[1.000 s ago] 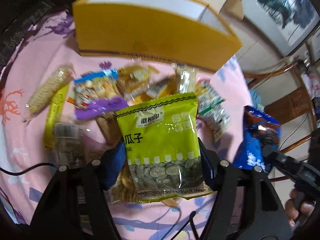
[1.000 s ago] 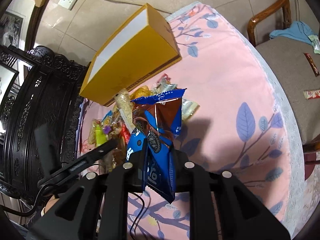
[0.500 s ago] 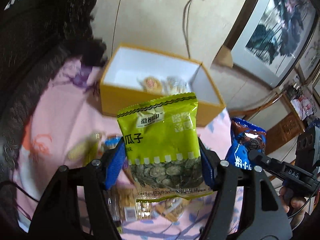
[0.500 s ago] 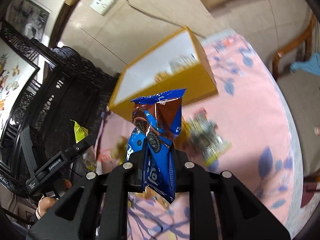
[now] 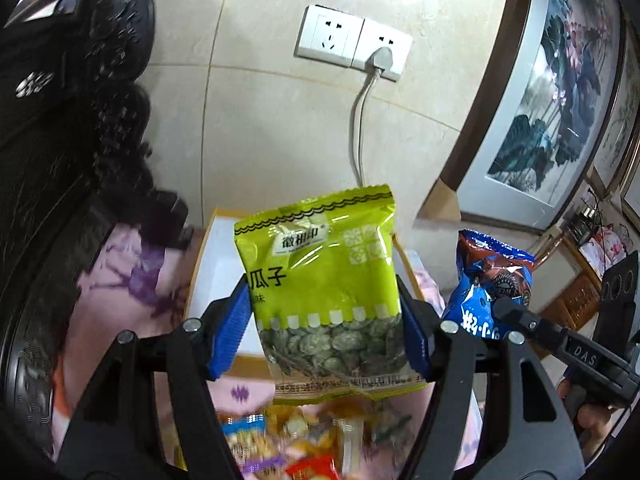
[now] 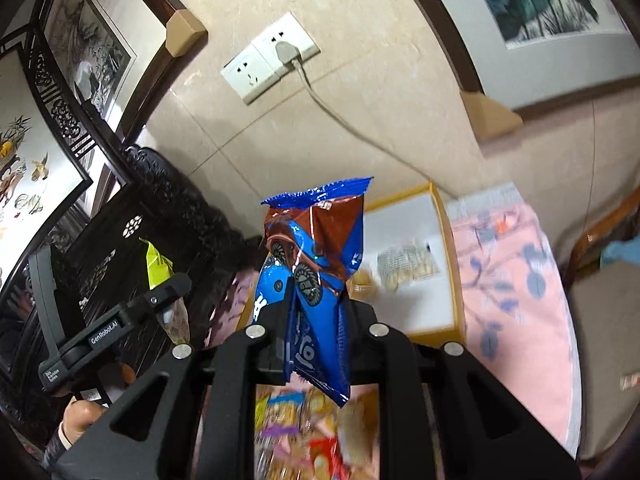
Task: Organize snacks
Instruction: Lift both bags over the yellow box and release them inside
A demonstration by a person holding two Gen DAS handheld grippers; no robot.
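Both packets have risen: green bag (image 5: 320, 280) reads 瓜子, gripper (image 5: 592, 360) reads DAS

The loose snacks (image 5: 304, 444) below are blurred, and the seed packet (image 5: 324, 292) hides the yellow box's (image 5: 208, 276) middle.

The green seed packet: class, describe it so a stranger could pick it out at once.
Find the yellow box on the pink tablecloth below the wall sockets. In front of it, the left hand-held gripper holds the green seed packet upright. Unlike the blue biscuit packet beside it, it has a clear window showing seeds.
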